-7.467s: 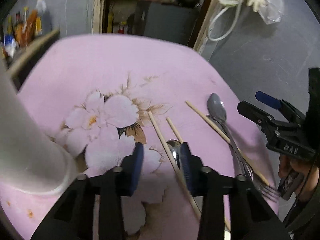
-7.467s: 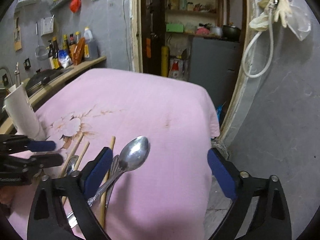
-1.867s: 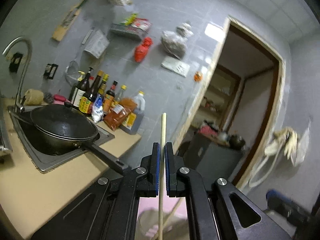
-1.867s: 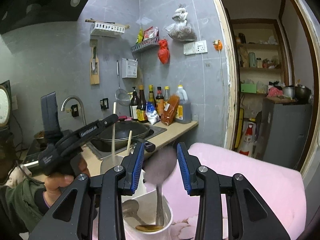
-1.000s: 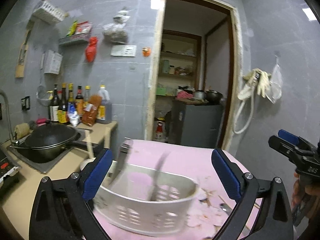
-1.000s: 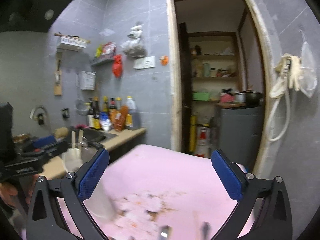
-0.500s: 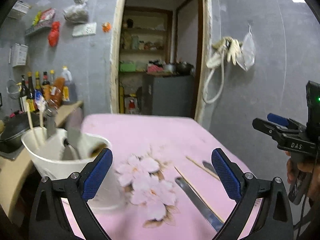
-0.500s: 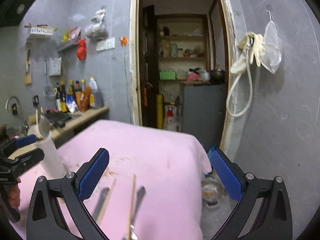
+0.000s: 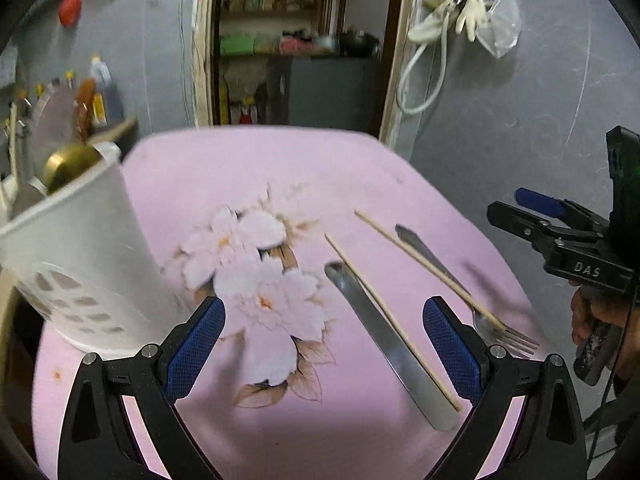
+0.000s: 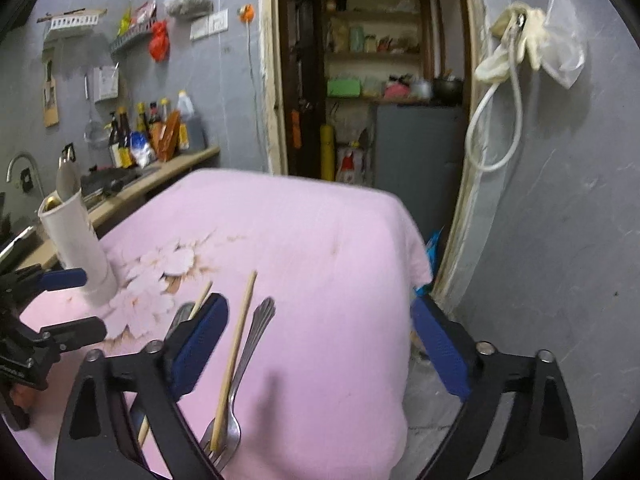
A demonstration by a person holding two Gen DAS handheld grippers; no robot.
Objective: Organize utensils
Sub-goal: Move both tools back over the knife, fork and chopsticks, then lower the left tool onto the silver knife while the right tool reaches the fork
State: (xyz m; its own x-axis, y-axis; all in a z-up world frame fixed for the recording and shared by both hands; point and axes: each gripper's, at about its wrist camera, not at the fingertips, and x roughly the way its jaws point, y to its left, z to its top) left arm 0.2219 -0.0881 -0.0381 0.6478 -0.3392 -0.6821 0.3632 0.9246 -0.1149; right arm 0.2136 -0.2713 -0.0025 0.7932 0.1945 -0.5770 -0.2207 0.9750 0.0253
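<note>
A white perforated utensil holder stands at the table's left with spoons and chopsticks in it; it also shows in the right wrist view. On the pink cloth lie a steel knife, a chopstick along it, a second chopstick and a fork. The right wrist view shows the fork with a chopstick over it. My left gripper is open and empty above the flower print. My right gripper is open and empty, hovering to the right of the fork.
The pink flowered cloth covers the table, which ends near a doorway at the far side. A counter with bottles and a sink runs along the left. A grey wall stands close on the right.
Both grippers have tilted down toward the table and moved closer to the utensils lying on the cloth. Both stay wide open.
</note>
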